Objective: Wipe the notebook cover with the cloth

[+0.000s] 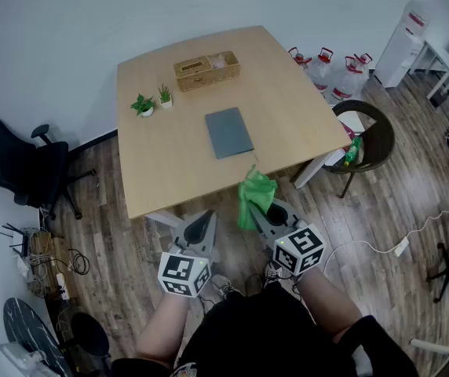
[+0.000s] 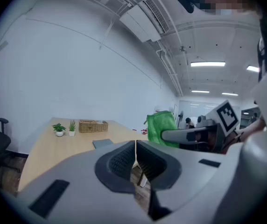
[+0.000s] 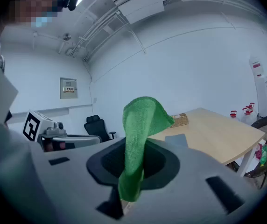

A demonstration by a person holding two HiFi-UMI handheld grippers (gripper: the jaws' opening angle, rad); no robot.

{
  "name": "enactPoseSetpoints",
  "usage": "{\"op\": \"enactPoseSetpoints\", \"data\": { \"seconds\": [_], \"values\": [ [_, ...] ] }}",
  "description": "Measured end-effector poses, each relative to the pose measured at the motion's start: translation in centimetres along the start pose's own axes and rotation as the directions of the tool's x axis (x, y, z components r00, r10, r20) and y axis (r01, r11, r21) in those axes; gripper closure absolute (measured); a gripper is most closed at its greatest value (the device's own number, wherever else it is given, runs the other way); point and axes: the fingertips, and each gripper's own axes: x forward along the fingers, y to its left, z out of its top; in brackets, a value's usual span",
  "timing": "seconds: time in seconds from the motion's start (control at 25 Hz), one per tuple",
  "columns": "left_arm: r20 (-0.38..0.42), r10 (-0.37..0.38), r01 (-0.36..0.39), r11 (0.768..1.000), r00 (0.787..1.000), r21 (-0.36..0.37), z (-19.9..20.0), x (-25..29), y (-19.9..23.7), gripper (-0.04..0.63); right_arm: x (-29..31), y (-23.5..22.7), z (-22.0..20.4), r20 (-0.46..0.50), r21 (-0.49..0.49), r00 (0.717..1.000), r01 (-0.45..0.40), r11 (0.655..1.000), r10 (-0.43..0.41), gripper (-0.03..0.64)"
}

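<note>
A grey notebook (image 1: 229, 132) lies flat near the middle of the light wooden table (image 1: 169, 163); it also shows in the left gripper view as a small notebook (image 2: 102, 143) and in the right gripper view behind the cloth as a grey notebook (image 3: 176, 139). My right gripper (image 1: 257, 207) is shut on a green cloth (image 1: 254, 195), held in the air in front of the table's near edge. The cloth (image 3: 138, 139) stands up from between the jaws and flops over. My left gripper (image 1: 201, 228) is shut and empty, beside the right one, also short of the table.
A wicker basket (image 1: 206, 71) and two small potted plants (image 1: 152, 102) stand at the table's far side. A round chair (image 1: 370, 136) and water jugs (image 1: 326, 67) are to the right, a black office chair (image 1: 16, 163) to the left. Cables lie on the wooden floor.
</note>
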Motion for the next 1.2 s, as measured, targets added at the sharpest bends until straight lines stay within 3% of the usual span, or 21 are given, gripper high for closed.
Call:
{"op": "enactPoseSetpoints", "data": {
  "seconds": [1.0,1.12,1.2],
  "values": [
    [0.001,0.006,-0.006,1.000,1.000,-0.016,-1.3,-5.1,5.3,0.580,3.1,4.6,-1.1,0.023,0.019,0.999,0.046,0.999,-0.046,0.551],
    [-0.007,0.013,-0.013,1.000,1.000,-0.021,-1.4,-5.3,5.7,0.495,3.2,5.0,-1.1,0.021,0.017,0.999,0.040,0.999,-0.040,0.551],
    [-0.007,0.018,-0.019,1.000,1.000,-0.020,-1.4,-5.2,5.7,0.477,3.3,4.8,-1.1,0.022,0.016,0.999,0.038,0.999,-0.038,0.551]
  ]
}}
